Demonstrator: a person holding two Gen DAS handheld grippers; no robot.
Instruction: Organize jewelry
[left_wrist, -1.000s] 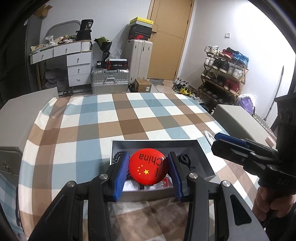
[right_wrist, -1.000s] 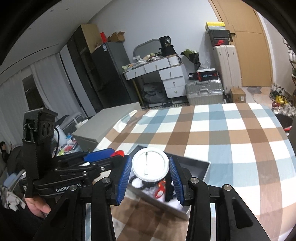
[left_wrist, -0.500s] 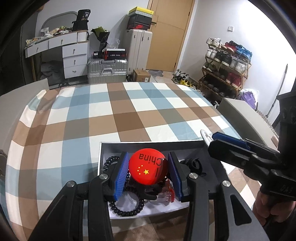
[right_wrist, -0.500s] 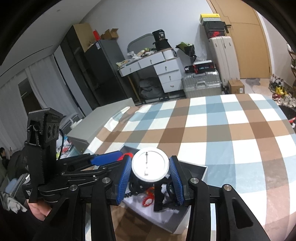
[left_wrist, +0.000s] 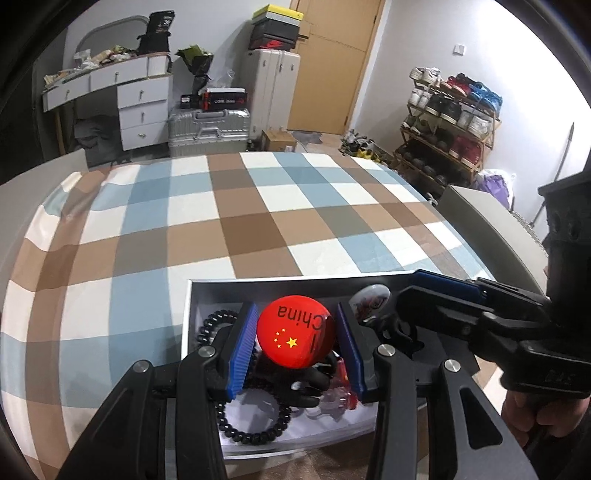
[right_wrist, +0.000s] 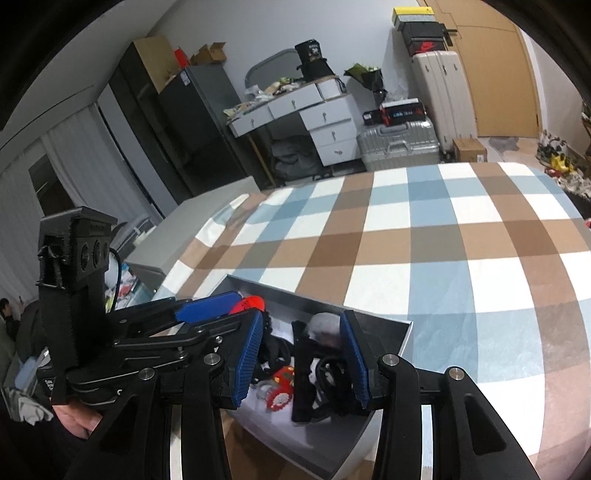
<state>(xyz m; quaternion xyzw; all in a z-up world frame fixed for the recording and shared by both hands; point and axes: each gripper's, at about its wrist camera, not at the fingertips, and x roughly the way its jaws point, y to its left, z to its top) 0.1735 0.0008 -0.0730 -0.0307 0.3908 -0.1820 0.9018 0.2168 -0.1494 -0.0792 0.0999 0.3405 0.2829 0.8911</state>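
My left gripper (left_wrist: 295, 343) is shut on a round red badge (left_wrist: 295, 336) with yellow stars and the word China, held over a grey box (left_wrist: 186, 321) on the checked cloth. The box holds a black bead bracelet (left_wrist: 251, 432), a dark hair claw, and red and clear pieces. My right gripper (right_wrist: 301, 360) is open over the same box (right_wrist: 402, 334); a white badge (right_wrist: 325, 325) lies blurred between its fingers. In the left wrist view that badge (left_wrist: 370, 300) lies face up at the box's far right, beside the right gripper (left_wrist: 436, 291).
The checked blue, brown and white cloth (left_wrist: 240, 221) covers the table. Grey chair backs (left_wrist: 491, 225) stand at the sides. A white desk (left_wrist: 122, 92), suitcases (left_wrist: 208, 129), a door and a shoe rack (left_wrist: 450, 122) are beyond.
My right gripper has let go of the white badge, which now lies in the box. My left gripper still holds the red badge and has come lower over the box.
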